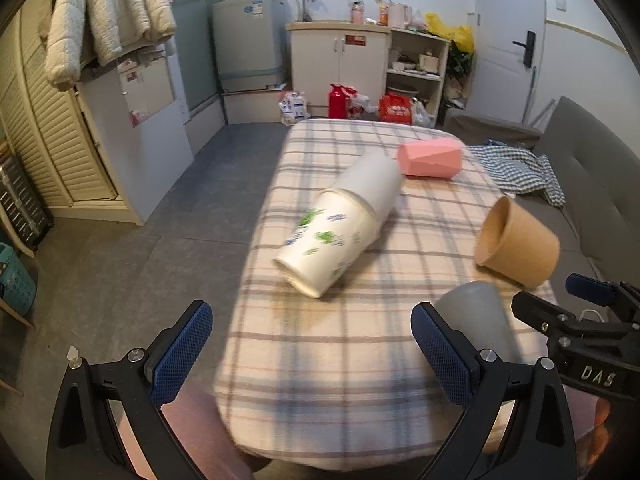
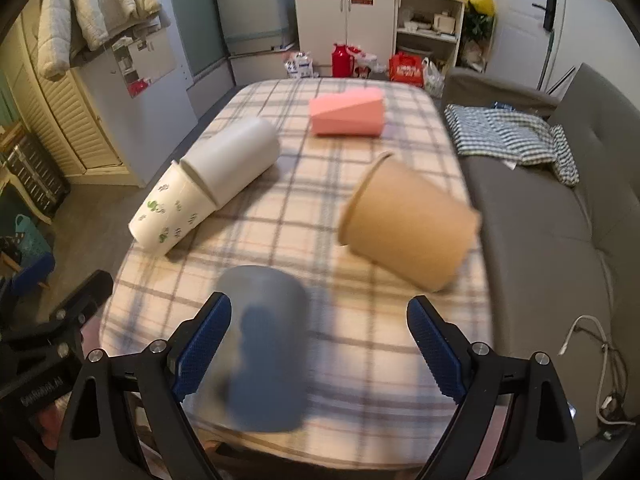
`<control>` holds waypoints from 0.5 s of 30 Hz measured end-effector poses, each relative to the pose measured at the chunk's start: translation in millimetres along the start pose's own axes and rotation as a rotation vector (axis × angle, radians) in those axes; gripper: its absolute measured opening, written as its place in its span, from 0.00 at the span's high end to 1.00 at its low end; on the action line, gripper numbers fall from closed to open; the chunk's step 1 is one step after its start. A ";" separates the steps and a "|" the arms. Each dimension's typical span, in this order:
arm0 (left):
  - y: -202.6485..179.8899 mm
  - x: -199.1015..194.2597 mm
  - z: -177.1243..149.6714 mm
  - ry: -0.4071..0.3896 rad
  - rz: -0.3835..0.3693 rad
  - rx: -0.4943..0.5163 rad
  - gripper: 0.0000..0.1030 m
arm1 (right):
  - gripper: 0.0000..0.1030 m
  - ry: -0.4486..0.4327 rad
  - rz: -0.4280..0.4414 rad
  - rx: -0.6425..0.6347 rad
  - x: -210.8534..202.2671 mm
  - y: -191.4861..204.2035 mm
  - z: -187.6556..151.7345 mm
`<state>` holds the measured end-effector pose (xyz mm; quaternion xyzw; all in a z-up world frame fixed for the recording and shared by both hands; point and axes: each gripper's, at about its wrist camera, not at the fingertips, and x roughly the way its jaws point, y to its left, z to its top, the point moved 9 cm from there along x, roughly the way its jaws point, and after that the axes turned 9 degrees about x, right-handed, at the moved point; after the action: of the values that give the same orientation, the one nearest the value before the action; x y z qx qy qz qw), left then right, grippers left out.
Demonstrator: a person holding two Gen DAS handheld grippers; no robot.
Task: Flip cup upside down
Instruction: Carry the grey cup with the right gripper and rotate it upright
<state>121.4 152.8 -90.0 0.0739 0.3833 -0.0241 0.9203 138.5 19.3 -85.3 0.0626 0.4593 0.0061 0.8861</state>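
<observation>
A table draped in a plaid cloth (image 2: 280, 344) is filling most of both views, and everything else is sitting in relation to it. Beside the table's right edge a grey sofa (image 2: 560, 240) is running along, with a checked garment (image 2: 516, 136) lying on its seat. Beyond the table's far end a white cabinet (image 1: 340, 68) is standing against the wall, with red bags and a red flask on the floor before it.

On the table's left part, a white printed paper cup (image 2: 168, 216) is lying on its side with a pale grey cup (image 2: 236, 160) pushed into its mouth. Toward the table's right edge, a brown paper cup (image 2: 412, 228) is lying tilted on its side, rim facing left. Near the table's far end, a pink faceted cup (image 2: 348, 118) is lying on its side too.

At the table's near edge, a grey cup (image 2: 260, 344) is blurring; its pose is hard to tell. It is sitting just beside the left finger of the right gripper (image 2: 320, 344), whose jaws are spread wide, released, grasping nothing. The left gripper (image 1: 312, 356) is hovering over the table's near-left corner, likewise spread apart and empty, with the grey cup (image 1: 476, 320) just beyond its right finger.
</observation>
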 end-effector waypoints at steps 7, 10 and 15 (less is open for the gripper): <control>-52.0 11.2 19.0 0.075 -0.072 0.051 0.01 | 0.13 -0.027 -0.073 -0.018 -12.5 -48.9 -1.9; -74.8 22.8 23.7 0.124 -0.108 0.072 0.01 | 0.13 -0.022 -0.087 0.008 -9.0 -68.3 -3.6; -95.5 47.0 23.3 0.204 -0.121 0.093 0.01 | 0.13 -0.014 -0.091 0.058 -0.5 -89.9 -6.0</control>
<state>161.3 55.4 -118.4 0.0952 0.4771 -0.0898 0.8690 129.2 -69.3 -98.8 0.0672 0.4553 -0.0481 0.8865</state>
